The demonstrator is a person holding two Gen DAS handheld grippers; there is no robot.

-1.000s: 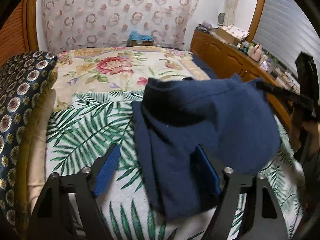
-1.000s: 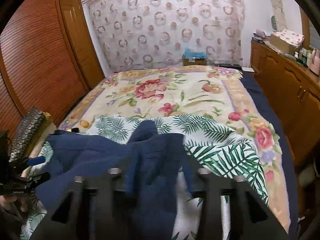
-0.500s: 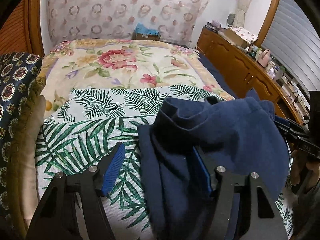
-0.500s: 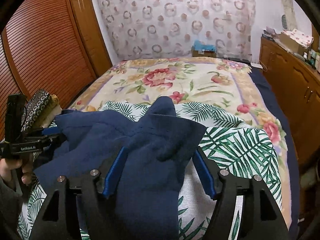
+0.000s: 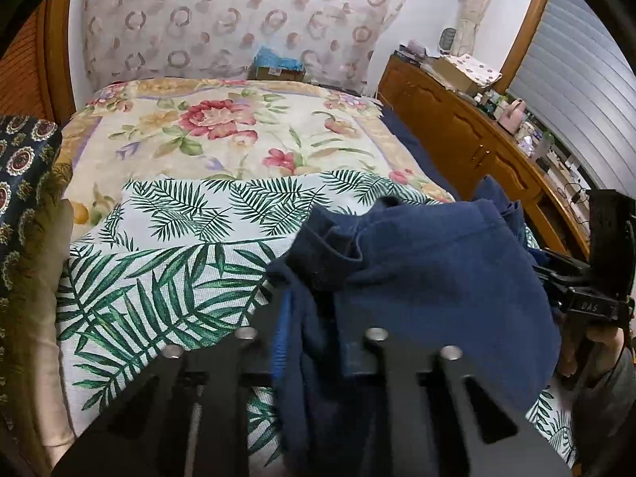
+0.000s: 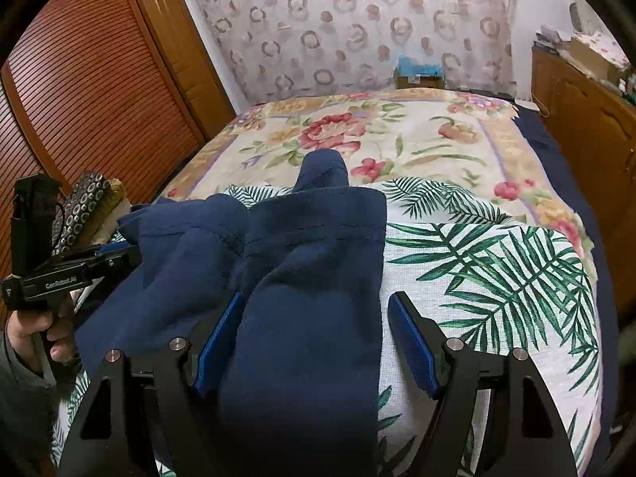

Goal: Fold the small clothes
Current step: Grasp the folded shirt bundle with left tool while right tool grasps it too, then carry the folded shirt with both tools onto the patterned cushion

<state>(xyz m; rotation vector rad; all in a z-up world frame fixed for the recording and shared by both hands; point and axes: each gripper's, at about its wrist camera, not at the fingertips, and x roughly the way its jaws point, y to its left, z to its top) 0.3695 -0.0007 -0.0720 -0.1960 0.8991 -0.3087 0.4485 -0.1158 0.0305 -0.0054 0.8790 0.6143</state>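
Navy garment (image 6: pixel 310 278) lies rumpled on the palm-leaf sheet (image 6: pixel 497 278) spread over the bed's floral cover (image 5: pixel 222 127). Left tongs (image 5: pixel 314 330) have just been closing and now pinch a fold of the cloth. Right tongs (image 6: pixel 314 338) have just been opening; they straddle the fabric, right pad clear of it

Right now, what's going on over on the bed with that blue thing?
A person is folding a navy garment on the bed's palm-leaf cover, with a handheld gripper in each hand. The left gripper has just closed on the cloth's left edge. The right gripper has just been opening; its jaws stand wide, with cloth lying between them but not pinched. The garment is bunched, not yet flat.
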